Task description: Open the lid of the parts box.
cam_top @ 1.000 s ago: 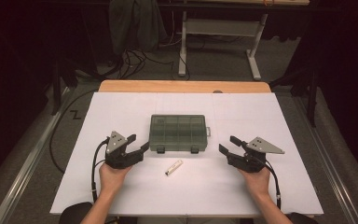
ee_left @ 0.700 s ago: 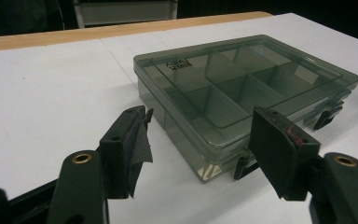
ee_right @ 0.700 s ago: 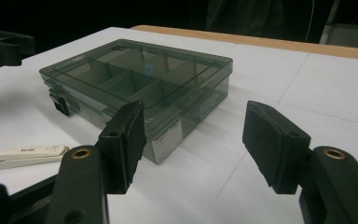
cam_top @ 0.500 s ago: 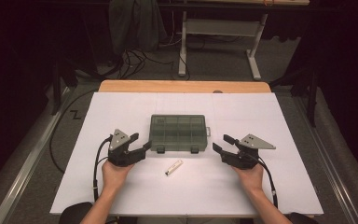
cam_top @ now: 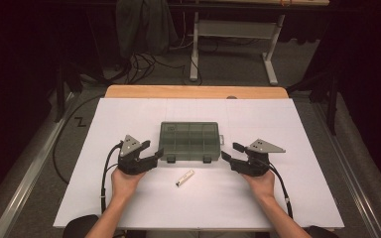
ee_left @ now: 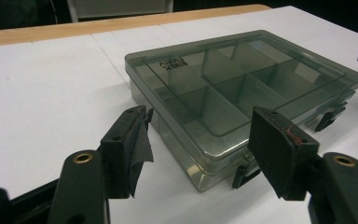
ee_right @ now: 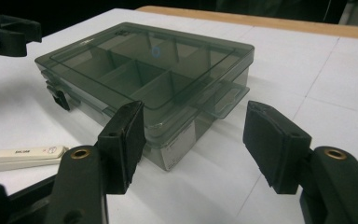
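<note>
A smoky-green clear compartment box (cam_top: pixel 189 141) lies lid-down and latched at the middle of the white table top (cam_top: pixel 297 124); its compartments look empty. My left gripper (cam_top: pixel 153 149) is open just off the box's front left corner, and that corner of the box (ee_left: pixel 242 88) sits between and beyond its fingers (ee_left: pixel 130 144). My right gripper (cam_top: pixel 229 151) is open at the front right corner, close to the box (ee_right: pixel 144 79) without touching it. A small white stick-shaped item (cam_top: pixel 184 178) lies in front of the box, and the same white item (ee_right: pixel 25 156) is left of the right jaws.
A bare wooden strip (cam_top: pixel 193 91) runs along the table's far edge. Beyond it stand a white metal frame (cam_top: pixel 233 29) and loose cables (cam_top: pixel 144 64) on the floor. A cable (cam_top: pixel 106 168) trails from the left gripper. White surface lies open on both sides.
My right gripper has moved left, closer to the box's right front corner. The left gripper has crept slightly toward the box. Box and white item have not moved.
</note>
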{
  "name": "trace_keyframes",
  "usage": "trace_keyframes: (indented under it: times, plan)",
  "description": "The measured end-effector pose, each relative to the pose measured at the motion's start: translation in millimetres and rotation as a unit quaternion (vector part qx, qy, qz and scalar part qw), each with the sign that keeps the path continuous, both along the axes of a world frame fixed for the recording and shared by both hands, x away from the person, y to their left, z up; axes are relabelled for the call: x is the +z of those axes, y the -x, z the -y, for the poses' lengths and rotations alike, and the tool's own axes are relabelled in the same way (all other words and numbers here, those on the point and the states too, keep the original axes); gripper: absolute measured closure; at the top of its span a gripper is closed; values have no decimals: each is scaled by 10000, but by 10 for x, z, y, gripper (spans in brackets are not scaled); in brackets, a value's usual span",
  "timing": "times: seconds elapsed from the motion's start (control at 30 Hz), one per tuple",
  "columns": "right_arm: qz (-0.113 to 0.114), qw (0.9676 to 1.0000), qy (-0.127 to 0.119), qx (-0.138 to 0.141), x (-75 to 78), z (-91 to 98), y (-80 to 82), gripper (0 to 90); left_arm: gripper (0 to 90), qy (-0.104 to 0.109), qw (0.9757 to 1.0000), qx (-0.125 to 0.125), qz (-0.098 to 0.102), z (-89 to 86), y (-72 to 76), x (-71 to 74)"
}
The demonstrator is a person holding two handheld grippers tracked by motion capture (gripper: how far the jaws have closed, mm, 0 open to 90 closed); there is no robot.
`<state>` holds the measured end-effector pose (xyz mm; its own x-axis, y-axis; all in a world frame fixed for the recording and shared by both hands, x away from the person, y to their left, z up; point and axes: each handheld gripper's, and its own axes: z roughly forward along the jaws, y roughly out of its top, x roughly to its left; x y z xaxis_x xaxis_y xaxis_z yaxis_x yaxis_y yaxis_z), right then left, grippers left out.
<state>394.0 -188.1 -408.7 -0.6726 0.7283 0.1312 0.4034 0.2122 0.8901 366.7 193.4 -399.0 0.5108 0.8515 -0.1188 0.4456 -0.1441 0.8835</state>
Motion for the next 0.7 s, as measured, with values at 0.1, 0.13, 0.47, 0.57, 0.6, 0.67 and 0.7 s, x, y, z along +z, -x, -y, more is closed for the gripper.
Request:
trace_keyframes:
  times: [0.1,0.13,0.47,0.57,0.6,0.67,0.7]
  plan:
    - [-57,10000,32,20,0,-11,-6,402,377,-73,10000,-26,-45,14,-4,-1]
    - [-100,9999,81,36,4,-22,-15,405,378,-136,9999,-55,-46,23,-3,1]
    - [-415,9990,179,23,37,2,-31,409,385,-220,9993,-143,-250,46,32,68]
    - [-481,9986,232,19,46,12,-32,415,380,-212,9992,-165,-293,45,46,91]
    - [-481,9986,232,19,46,12,-32,415,380,-212,9992,-165,-293,45,46,91]
    - [-488,9984,285,24,51,19,-32,419,382,-261,9989,-218,-321,51,53,102]
    - [-537,9980,342,44,58,24,-31,423,387,-379,9984,-240,-356,64,59,107]
